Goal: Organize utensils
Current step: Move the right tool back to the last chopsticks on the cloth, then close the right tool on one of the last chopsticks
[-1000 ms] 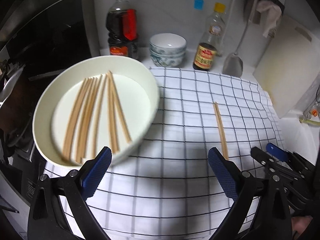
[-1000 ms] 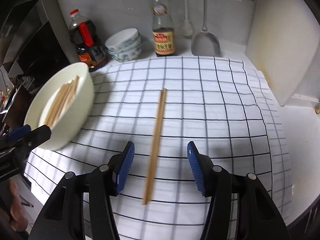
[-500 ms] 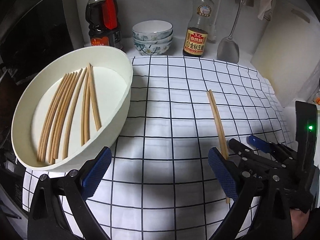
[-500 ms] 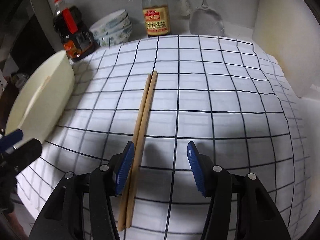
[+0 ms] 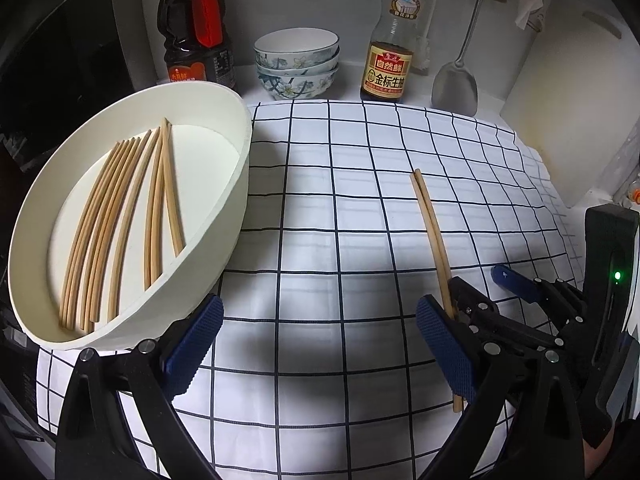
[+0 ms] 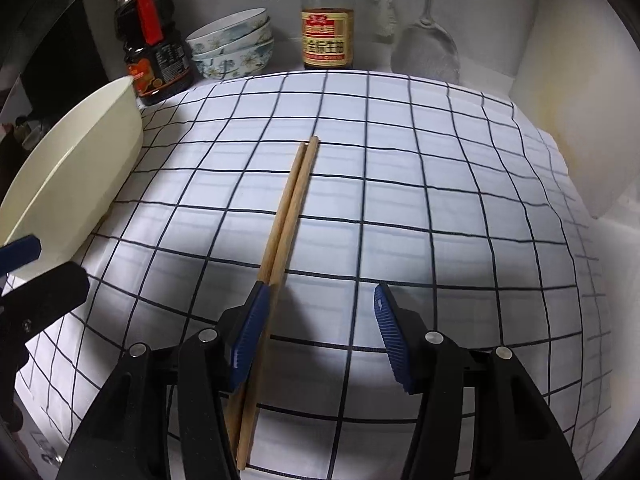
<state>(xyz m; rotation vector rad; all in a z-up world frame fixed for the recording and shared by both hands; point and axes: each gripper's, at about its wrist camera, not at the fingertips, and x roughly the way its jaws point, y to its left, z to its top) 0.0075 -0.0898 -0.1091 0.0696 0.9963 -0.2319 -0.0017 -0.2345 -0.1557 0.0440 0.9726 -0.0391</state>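
Wooden chopstick pair [image 6: 289,216] lies side by side on the checked cloth [image 6: 420,184], tips pointing twd the back wall, near ends running under the R gripper [image 6: 318,332]. R gripper is spread wide w/ nothing clamped: its left blue pad [image 6: 248,334] sits right against the pair's left side, the right pad well apart from it; can't tell if the left pad actually presses the wood. In the L wrist view the same pair [image 5: 432,236] shows right of centre on the cloth [image 5: 340,208], w/ the R gripper [image 5: 476,292] low over its near end. L gripper [image 5: 320,344] is also wide open, holding nothing, hovering over the cloth's front part; its left pad [image 5: 192,344] is just beside the near edge of the white oval dish [image 5: 236,184]. Dish sits at the cloth's left side, looks tilted in this view, and holds a bunch of chopsticks [image 5: 120,216] lying lengthwise, most fanned together at left, a few crossing at right. From the R wrist view only the dish's outer wall [image 6: 80,176] shows, contents hidden. At the back, by the wall: dark sauce jug w/ red handle [image 5: 196,36], stack of floral bowls [image 5: 298,62], soy bottle w/ yellow cap [image 5: 390,52], metal spatula [image 5: 456,88] hanging blade down. White board [image 5: 572,120] leans at the far right, beside the cloth's edge.
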